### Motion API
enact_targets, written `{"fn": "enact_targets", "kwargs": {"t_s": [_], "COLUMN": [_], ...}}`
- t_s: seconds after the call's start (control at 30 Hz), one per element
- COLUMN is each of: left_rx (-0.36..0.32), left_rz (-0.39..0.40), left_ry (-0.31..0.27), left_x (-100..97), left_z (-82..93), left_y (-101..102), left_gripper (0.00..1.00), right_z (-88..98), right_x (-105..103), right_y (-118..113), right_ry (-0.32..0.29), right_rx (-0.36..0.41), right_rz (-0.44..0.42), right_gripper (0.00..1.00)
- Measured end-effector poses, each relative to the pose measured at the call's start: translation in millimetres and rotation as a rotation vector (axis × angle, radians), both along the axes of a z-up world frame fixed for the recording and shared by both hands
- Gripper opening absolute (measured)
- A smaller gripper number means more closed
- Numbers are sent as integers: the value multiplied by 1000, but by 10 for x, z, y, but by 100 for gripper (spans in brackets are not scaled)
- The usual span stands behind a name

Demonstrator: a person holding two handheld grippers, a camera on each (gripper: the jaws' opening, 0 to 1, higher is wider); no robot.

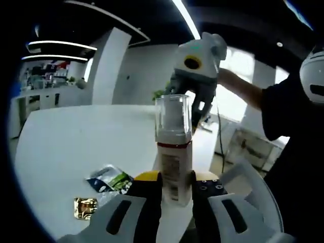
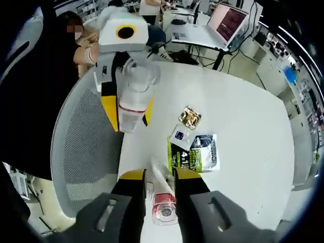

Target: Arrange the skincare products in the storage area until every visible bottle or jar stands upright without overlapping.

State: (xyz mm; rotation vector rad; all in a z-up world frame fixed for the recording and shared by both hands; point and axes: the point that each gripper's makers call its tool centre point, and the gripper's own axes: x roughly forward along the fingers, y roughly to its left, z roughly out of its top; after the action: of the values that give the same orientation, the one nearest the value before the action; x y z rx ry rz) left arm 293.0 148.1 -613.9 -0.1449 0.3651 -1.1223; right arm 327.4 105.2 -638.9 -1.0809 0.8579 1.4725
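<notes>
Desk: Bottles first. Where did they stand, and what were the tongs doing?

Photographer: Neither bottle stood on anything. The left gripper (image 1: 174, 178) was clamped on the pump bottle (image 1: 173, 152), low on its labelled body. It held the bottle upright in the air, over the table (image 2: 243, 101) edge nearest the mesh chair (image 2: 83, 147). The right gripper (image 2: 161, 174) was drawn in narrow on a small pink-capped bottle (image 2: 164, 211), which lay along the jaws above that same near edge.

Desk: Anything down on the table?

Photographer: A loose group of sachets (image 2: 195, 152) lay toward the middle, with a gold sachet (image 2: 190, 117) just beyond them.

Desk: How would the pump bottle handle?

Photographer: By the look of it, as light, stiff plastic. It is tall and narrow with a clear cap, so I judged it top-heavy and quick to tip on a bare, smooth top. The label gave the pads some bite. The clear cap looked slick and might pull off, so the low hold on the body seemed the right one.

Desk: And the small one?

Photographer: Lighter, I judged, and probably slippery. It would need turning base-down and gripping at mid-body, and setting well apart from the sachets.
</notes>
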Motion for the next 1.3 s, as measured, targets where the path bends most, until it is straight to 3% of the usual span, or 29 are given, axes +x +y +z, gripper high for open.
{"fn": "enact_targets", "kwargs": {"t_s": [0.2,0.33,0.47,0.87,1.0,1.17,1.23,1.3], "left_rx": [1,3,8,19,15,16,27,91], "left_rz": [18,22,16,0,-1,5,14,23], "left_ry": [6,10,12,21,22,22,17,12], "left_x": [18,34,26,8,13,30,61,114], "left_z": [-2,-9,-22,-60,-59,-68,-93,-190], "left_y": [42,43,29,-15,-24,-23,-18,9], "left_gripper": [18,18,18,18,18,18,18,18], "right_z": [-40,-60,-49,-8,-9,-65,-111,-145], "right_x": [66,101,82,106,74,89,71,85], "right_y": [27,-38,-56,-121,-52,-55,-65,-63], "right_ry": [13,28,2,-33,9,7,17,-3], "right_rx": [-25,-65,-60,-102,-82,-115,-129,-134], "right_rz": [-19,-100,-56,-47,-53,-30,-20,-11], "right_gripper": [12,8,7,3,4,7,9,9]}}
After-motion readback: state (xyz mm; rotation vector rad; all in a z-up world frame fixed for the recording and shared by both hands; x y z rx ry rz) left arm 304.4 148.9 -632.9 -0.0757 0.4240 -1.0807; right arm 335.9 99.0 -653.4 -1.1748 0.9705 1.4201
